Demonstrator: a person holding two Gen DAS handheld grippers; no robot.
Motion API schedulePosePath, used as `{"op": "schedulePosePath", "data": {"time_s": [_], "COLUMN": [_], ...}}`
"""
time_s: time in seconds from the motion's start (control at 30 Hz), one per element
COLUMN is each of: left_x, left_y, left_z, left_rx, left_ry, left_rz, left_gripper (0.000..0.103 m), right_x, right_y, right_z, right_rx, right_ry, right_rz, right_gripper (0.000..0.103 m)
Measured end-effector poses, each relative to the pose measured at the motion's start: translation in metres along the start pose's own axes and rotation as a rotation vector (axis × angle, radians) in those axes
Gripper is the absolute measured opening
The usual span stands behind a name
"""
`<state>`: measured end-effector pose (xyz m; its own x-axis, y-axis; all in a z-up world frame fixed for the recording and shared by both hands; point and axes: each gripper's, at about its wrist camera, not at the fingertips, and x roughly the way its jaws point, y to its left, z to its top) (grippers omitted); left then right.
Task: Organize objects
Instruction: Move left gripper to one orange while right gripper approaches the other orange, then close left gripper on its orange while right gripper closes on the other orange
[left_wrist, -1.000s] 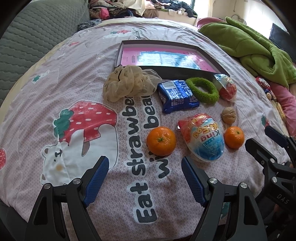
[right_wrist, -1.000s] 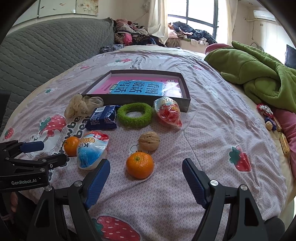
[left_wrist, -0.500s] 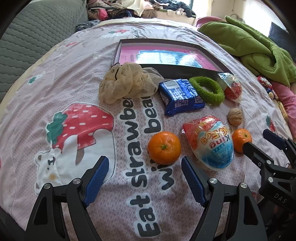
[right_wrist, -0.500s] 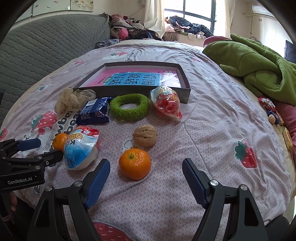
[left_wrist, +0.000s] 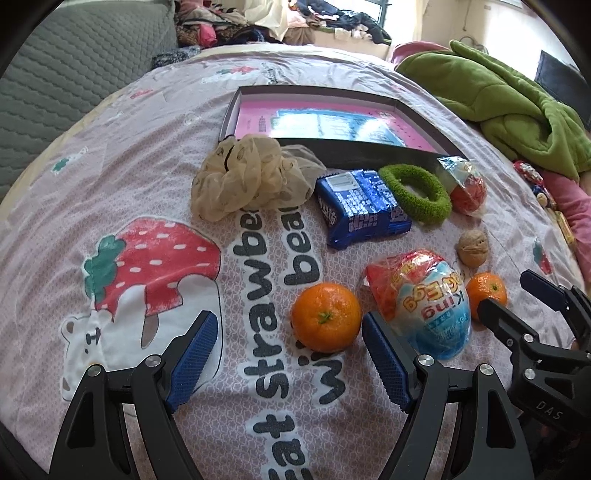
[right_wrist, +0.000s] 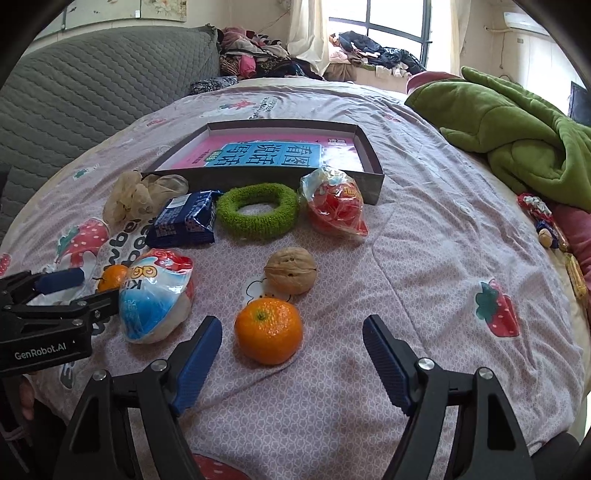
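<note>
Both grippers are hanging low over the bed, angled down at a spread of small things lying on the strawberry-print bedsheet (right_wrist: 424, 236). The left gripper (left_wrist: 288, 354) is standing wide apart and gripping nothing, with one orange (left_wrist: 326, 316) sitting on the sheet between its blue pads, a little ahead of them and nearer the right-hand pad. The right gripper (right_wrist: 291, 354) is also spread wide and empty; its jaws have just been closing a little, and a second orange (right_wrist: 268, 330) is lying between them without being touched, closer to the left-hand pad. Just beyond that orange a walnut (right_wrist: 290, 270) is resting, nearly touching it. Between the two oranges a wrapped toy egg (right_wrist: 155, 295) is lying on its side. Farther back, in a row along the front wall of a shallow dark box (right_wrist: 373, 162), are sitting a cream scrunchie (left_wrist: 247, 175), a blue snack packet (left_wrist: 360, 206), a green fuzzy ring (right_wrist: 257, 208) and a small red-filled bag (right_wrist: 336, 206). The box is holding a pink and blue printed sheet. A green blanket (right_wrist: 517, 125) is heaped at the right side of the bed.
</note>
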<state>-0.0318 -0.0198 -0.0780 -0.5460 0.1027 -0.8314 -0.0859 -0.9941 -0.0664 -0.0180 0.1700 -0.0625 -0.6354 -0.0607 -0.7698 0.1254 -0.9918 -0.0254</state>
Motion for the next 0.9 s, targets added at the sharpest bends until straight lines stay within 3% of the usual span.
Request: {"op": "schedulePosePath", "data": {"time_s": [0.23, 0.47, 0.57, 0.9], "left_x": [0.006, 0.007, 0.007, 0.008], "left_y": [-0.002, -0.007, -0.011, -0.013], "left_z": [0.0, -0.002, -0.002, -0.003], "left_rx": [0.008, 0.027, 0.033, 0.045], "left_ry": [-0.003, -0.003, -0.004, -0.018], "left_rz": [0.002, -0.03, -0.059, -0.065], "left_gripper": [0.08, 0.057, 0.041, 0.04], "right_x": [0.009, 0.012, 0.012, 0.009], "right_y": [0.0, 0.007, 0.008, 0.011], "right_z": [0.0, -0.002, -0.003, -0.005], "right_rx": [0.003, -0.024, -0.025, -0.038], "right_ry": [0.024, 0.026, 0.028, 0.013], "right_rz": [0.0, 0.011, 0.022, 0.033], "right_gripper": [0.068, 0.053, 0.048, 0.042]}}
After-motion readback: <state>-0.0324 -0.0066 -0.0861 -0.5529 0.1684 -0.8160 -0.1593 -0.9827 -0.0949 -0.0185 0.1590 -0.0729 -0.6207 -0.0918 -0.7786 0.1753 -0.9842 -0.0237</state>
